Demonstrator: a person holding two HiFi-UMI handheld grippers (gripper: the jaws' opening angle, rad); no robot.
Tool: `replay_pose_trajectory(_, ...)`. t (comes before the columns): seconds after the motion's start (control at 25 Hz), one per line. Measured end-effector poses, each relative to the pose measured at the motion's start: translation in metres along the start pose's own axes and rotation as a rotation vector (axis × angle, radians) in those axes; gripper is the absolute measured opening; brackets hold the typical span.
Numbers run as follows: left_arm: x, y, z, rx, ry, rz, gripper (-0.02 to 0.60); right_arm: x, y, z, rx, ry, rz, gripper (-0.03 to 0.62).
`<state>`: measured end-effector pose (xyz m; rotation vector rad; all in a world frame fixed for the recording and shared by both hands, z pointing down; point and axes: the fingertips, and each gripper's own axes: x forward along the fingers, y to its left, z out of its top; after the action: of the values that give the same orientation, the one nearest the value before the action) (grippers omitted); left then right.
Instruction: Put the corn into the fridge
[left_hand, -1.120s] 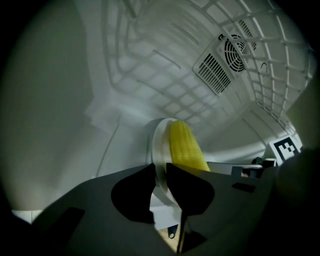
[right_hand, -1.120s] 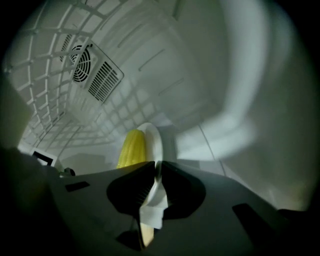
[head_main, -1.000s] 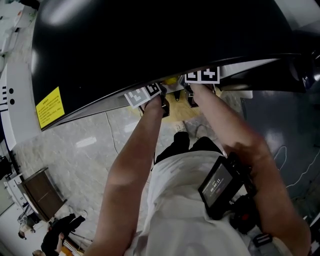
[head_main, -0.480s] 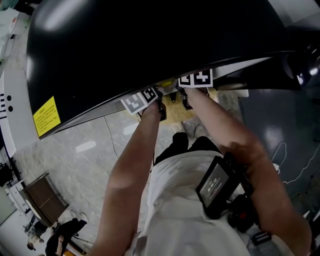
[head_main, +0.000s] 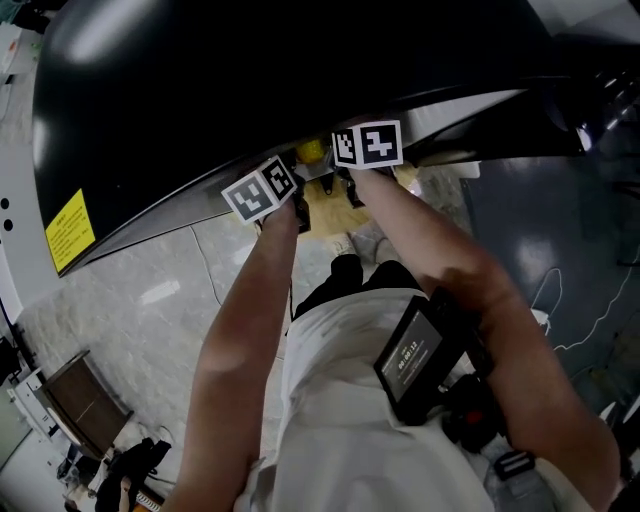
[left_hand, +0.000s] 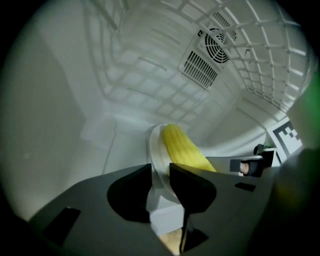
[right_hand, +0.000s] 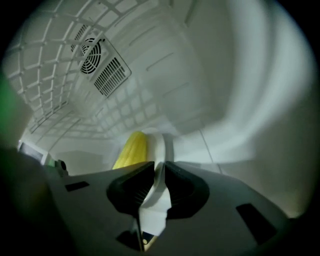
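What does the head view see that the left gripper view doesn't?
Only the head view shows the person's arms, the shiny black outside of the fridge with its yellow sticker, and the pale floor.

Only the left gripper view shows the fridge's white inside, a round fan vent, and the left tongs shut on the rim of a white plate.

Both show the yellow corn, though the head view catches only a sliver of it.
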<state>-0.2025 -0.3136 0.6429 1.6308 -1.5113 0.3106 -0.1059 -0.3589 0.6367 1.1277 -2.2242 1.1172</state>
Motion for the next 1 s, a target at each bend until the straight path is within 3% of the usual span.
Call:
replay_pose_trajectory(0.52, -0.012, -0.003, -0.004, 0.07, -0.01, -0.027, 0.107, -0.017, -0.009, 0.004, -0.006, -0.031, -0.035, 0.048)
replay_pose_trajectory(0.92, -0.035, 0.0, -0.002, 0.136, -0.058, 0.019, 0.103, -0.032, -0.008, 0.003, -0.059, -0.07, -0.043, 0.044)
replay_pose_trajectory(1.0, -0.042, 0.0, -0.004, 0.141, -0.075, 0.035, 0.05, -0.039, -0.009, 0.001, -0.068, -0.074, -0.04, 0.042)
